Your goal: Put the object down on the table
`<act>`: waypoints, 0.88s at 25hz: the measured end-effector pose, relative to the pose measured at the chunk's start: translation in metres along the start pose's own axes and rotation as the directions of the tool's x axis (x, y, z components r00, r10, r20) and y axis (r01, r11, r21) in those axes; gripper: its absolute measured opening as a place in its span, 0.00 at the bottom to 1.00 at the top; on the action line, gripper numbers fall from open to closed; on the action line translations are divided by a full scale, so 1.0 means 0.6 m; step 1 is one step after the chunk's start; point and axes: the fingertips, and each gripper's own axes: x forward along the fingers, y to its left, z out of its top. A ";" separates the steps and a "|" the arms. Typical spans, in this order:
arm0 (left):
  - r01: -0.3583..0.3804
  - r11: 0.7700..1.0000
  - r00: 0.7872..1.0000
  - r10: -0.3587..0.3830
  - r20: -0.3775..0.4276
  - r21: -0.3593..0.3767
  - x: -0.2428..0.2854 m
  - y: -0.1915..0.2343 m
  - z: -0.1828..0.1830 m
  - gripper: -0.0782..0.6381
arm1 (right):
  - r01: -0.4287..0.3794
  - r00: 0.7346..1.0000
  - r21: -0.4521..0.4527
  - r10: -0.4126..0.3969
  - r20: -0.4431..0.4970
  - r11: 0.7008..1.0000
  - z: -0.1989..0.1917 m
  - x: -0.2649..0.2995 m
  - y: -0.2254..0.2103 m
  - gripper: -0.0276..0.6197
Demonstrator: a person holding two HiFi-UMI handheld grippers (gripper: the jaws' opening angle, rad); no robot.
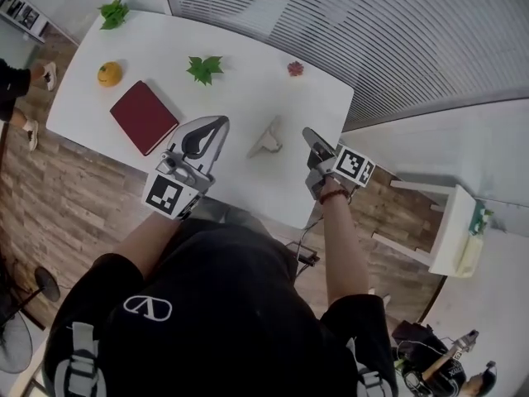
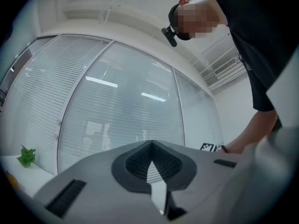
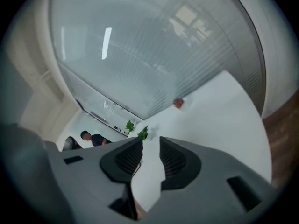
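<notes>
Object (image 1: 266,139) lies on worktop (image 1: 248,98), frame centre, between both tools. We read right tool (image 1: 311,137) jaws apart, empty; left tool (image 1: 216,126) jaws together, empty. Risk: right tool, near, could clip Object and shove it.

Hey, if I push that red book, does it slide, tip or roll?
Lying flat, the book would probably slide, not tip or roll. Its cover looks stiff, so it likely holds shape when lifted.
</notes>
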 end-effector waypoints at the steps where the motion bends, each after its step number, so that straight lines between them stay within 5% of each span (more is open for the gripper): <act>1: 0.011 1.000 1.000 -0.011 0.003 -0.001 0.007 -0.004 0.003 0.12 | 0.031 0.998 -0.108 -0.025 0.050 0.994 0.021 -0.018 0.031 0.21; 3: 0.031 1.000 0.999 -0.031 0.008 -0.002 0.021 -0.014 0.010 0.12 | 0.125 0.985 -0.333 -0.077 0.153 0.935 0.056 -0.054 0.088 0.20; 6: 0.064 0.998 0.998 -0.064 0.018 0.011 0.041 -0.032 0.024 0.12 | 0.251 0.951 -0.588 -0.082 0.299 0.769 0.077 -0.098 0.172 0.19; 9: 0.097 0.995 0.995 -0.098 0.029 0.030 0.057 -0.053 0.038 0.12 | 0.346 0.913 -0.725 -0.037 0.406 0.596 0.065 -0.129 0.239 0.15; 11: 0.118 0.992 0.992 -0.119 0.035 0.040 0.066 -0.067 0.045 0.12 | 0.386 0.894 -0.758 -0.010 0.448 0.527 0.052 -0.144 0.269 0.12; 19: 0.170 0.984 0.984 -0.173 0.049 0.060 0.089 -0.103 0.063 0.12 | 0.489 0.823 -0.766 0.071 0.564 0.417 0.037 -0.188 0.329 0.05; 22: 0.179 0.981 0.982 -0.183 0.051 0.070 0.091 -0.109 0.065 0.12 | 0.497 0.812 -0.760 0.085 0.577 0.418 0.037 -0.192 0.329 0.05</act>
